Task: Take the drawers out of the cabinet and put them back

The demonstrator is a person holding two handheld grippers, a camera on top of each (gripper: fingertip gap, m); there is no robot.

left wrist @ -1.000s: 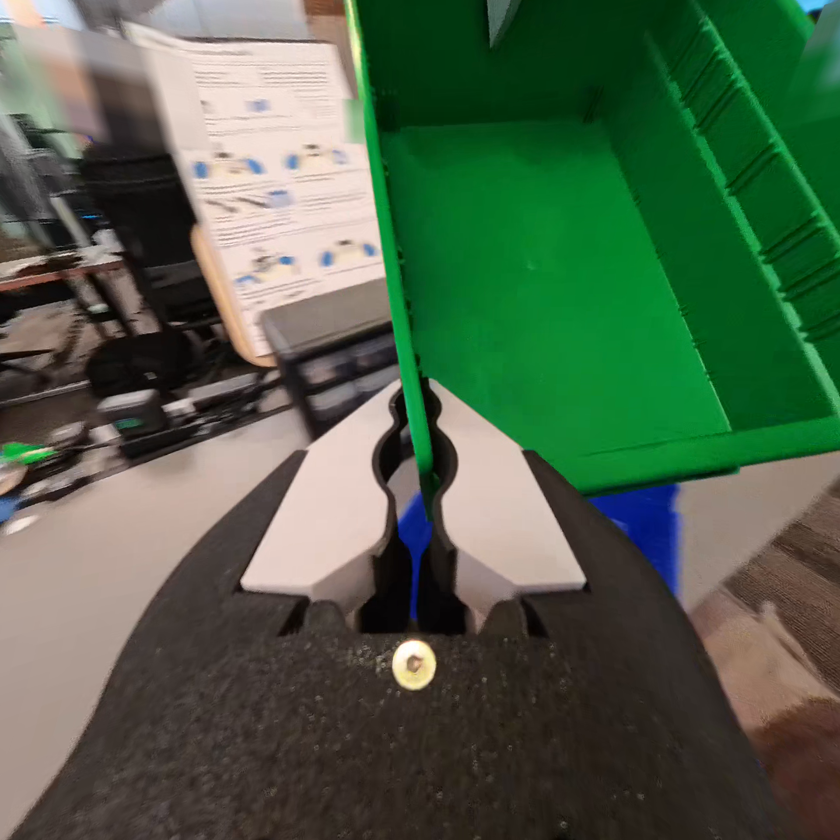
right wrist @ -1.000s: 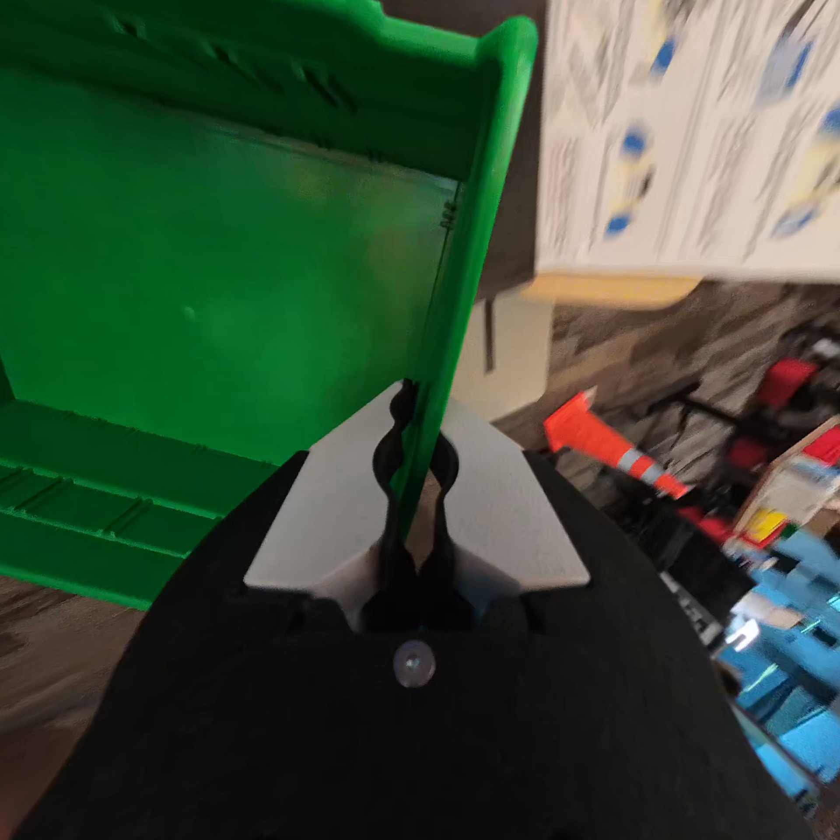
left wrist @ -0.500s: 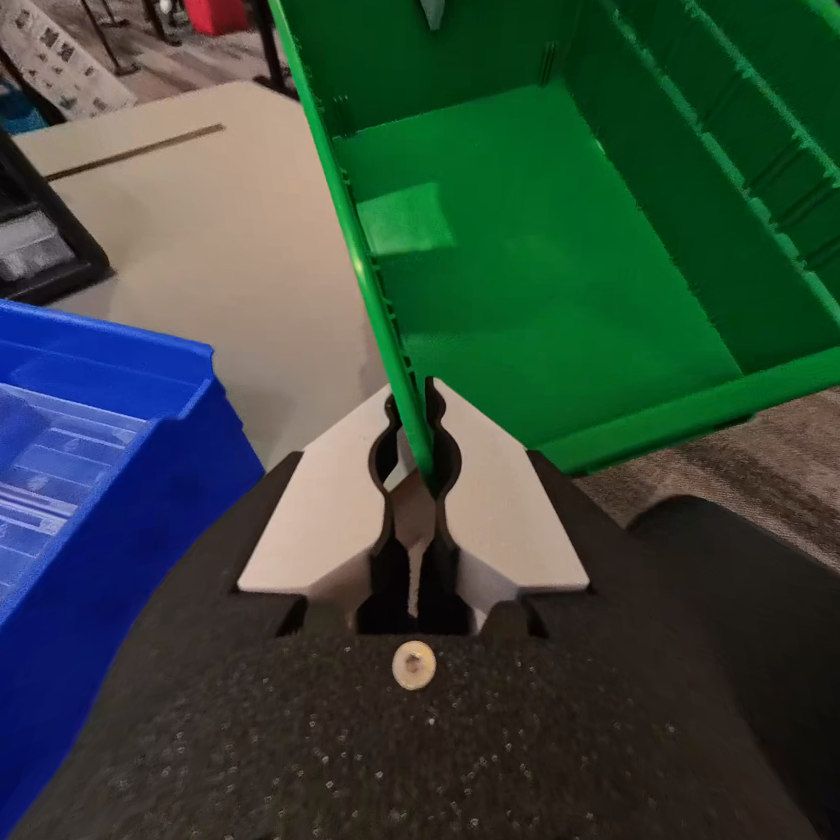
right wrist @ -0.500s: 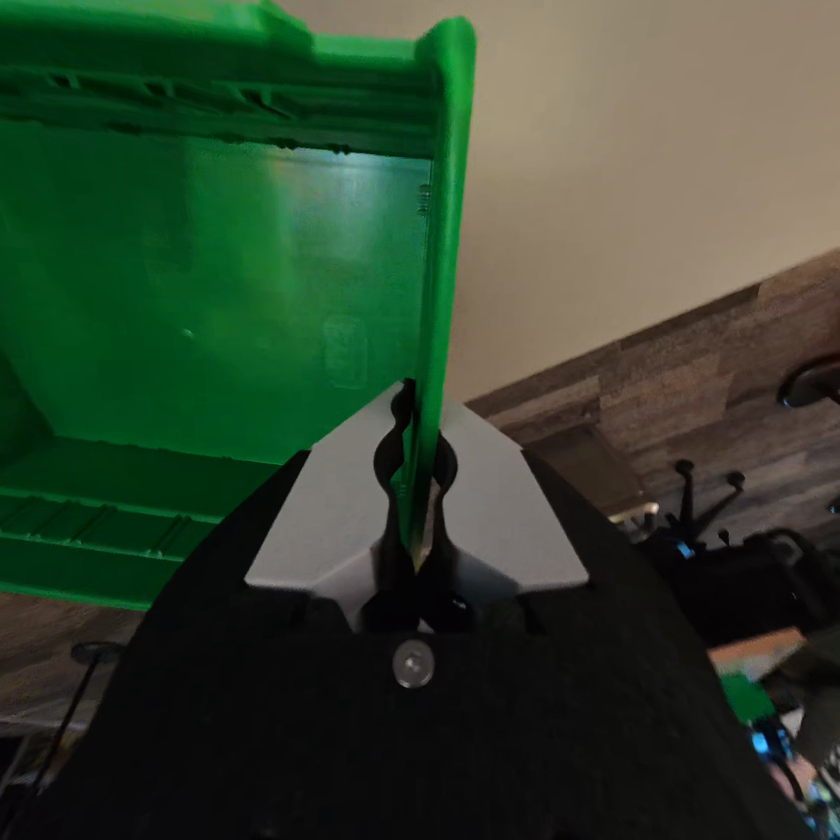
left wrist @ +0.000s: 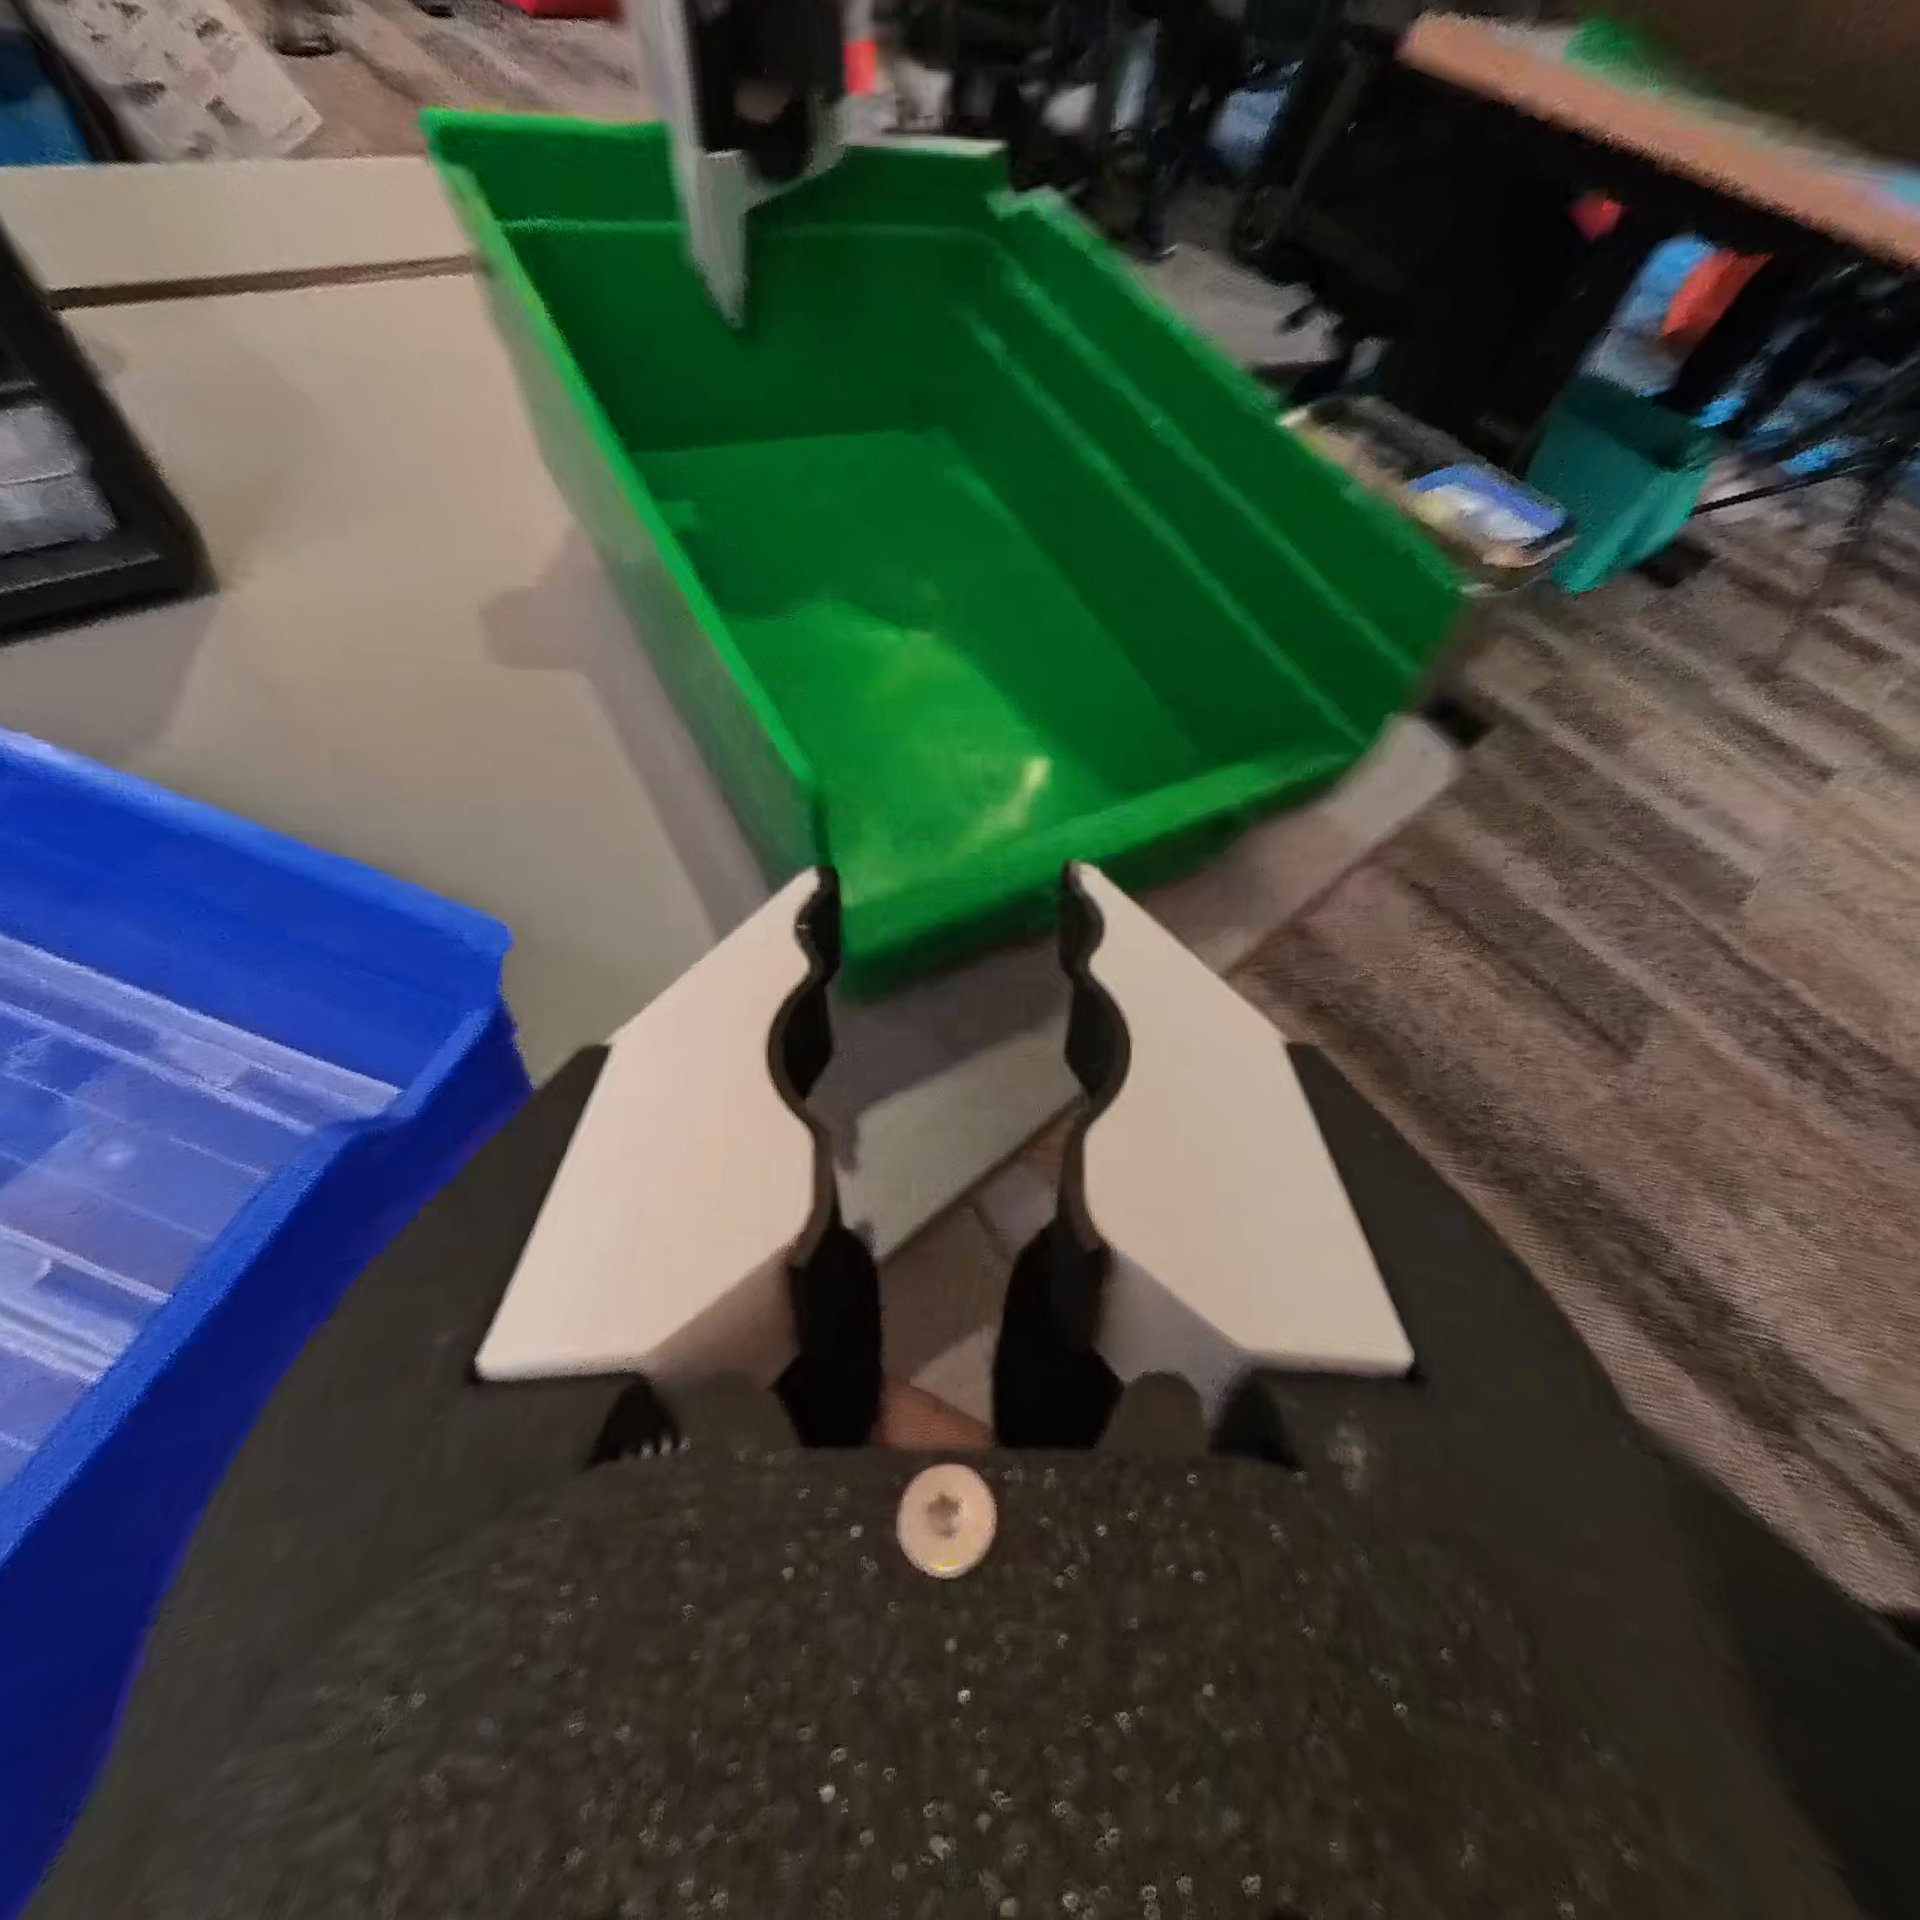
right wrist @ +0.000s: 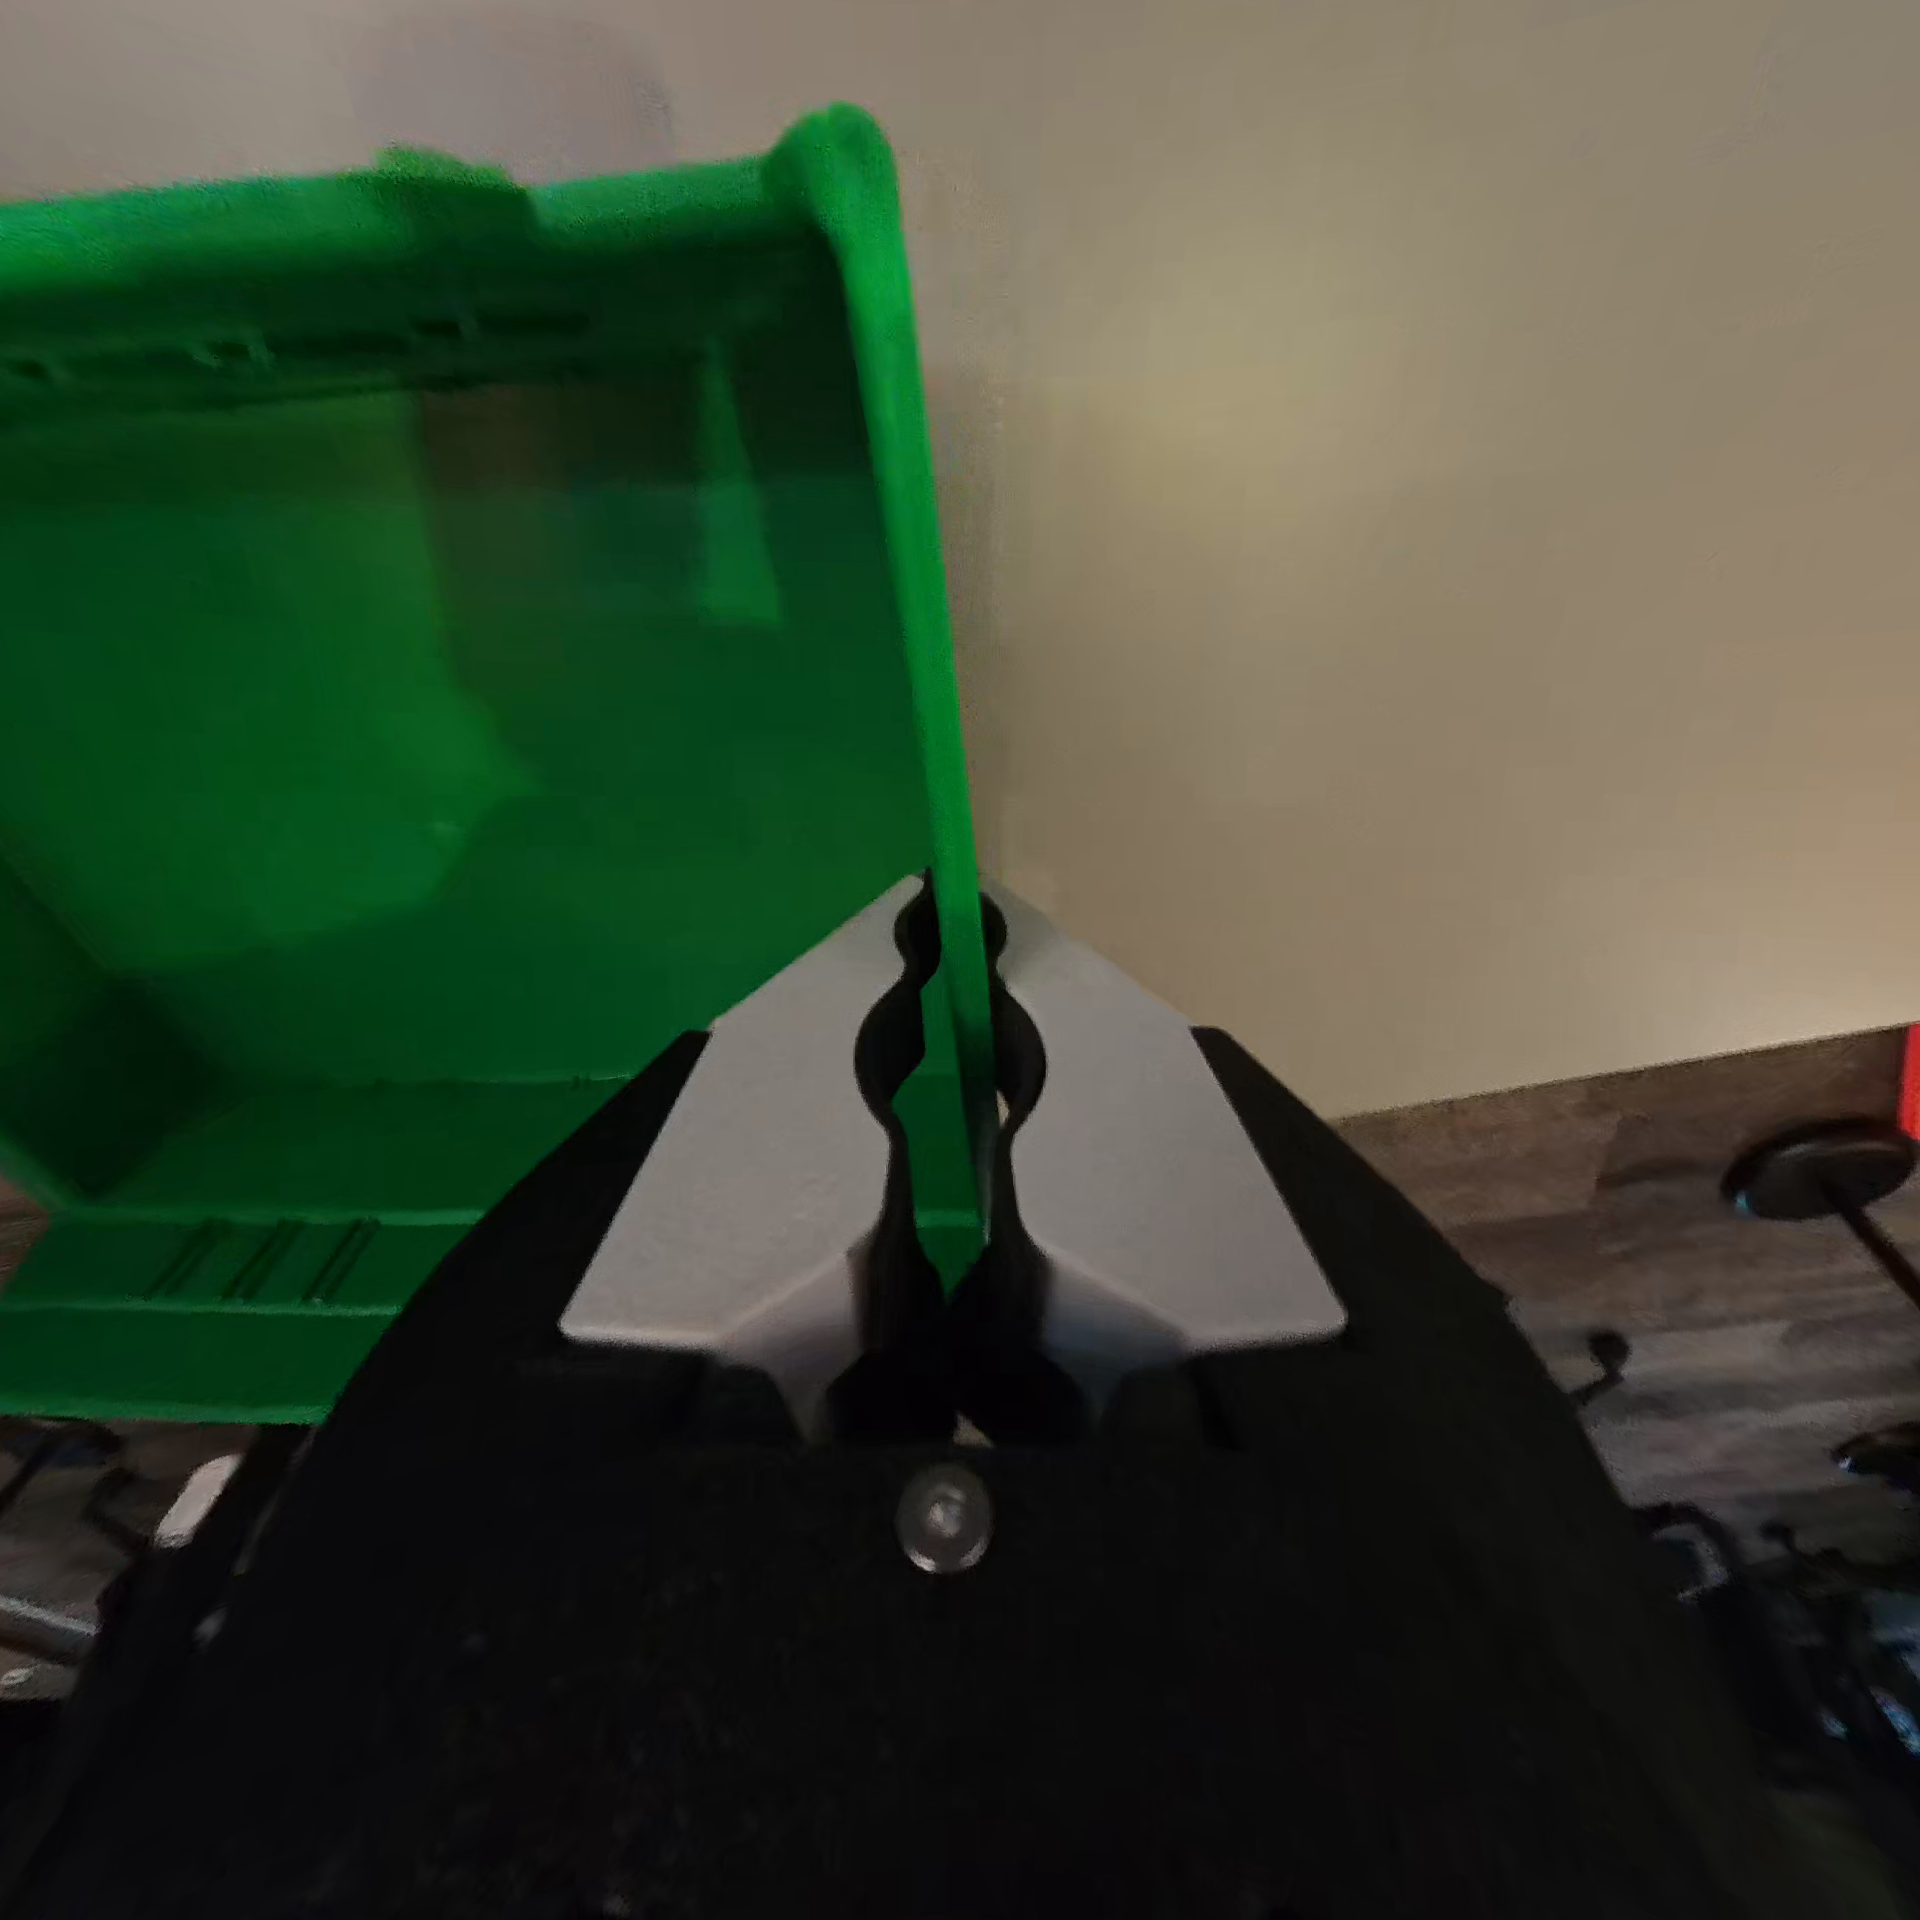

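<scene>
The green drawer (left wrist: 935, 582) sits on the beige desk (left wrist: 343, 582) at its corner, its near end reaching the desk's edge above the striped carpet (left wrist: 1621, 935). The right gripper (right wrist: 951, 904) is clamped on one thin side wall of the drawer; in the left wrist view its fingers (left wrist: 717, 208) show at the drawer's far rim. The left gripper (left wrist: 948, 883) has its fingers spread apart and holds nothing, just short of the drawer's near end. A blue drawer (left wrist: 260, 997) with clear plastic inside lies to the left. A black cabinet (left wrist: 62, 468) stands at the far left.
</scene>
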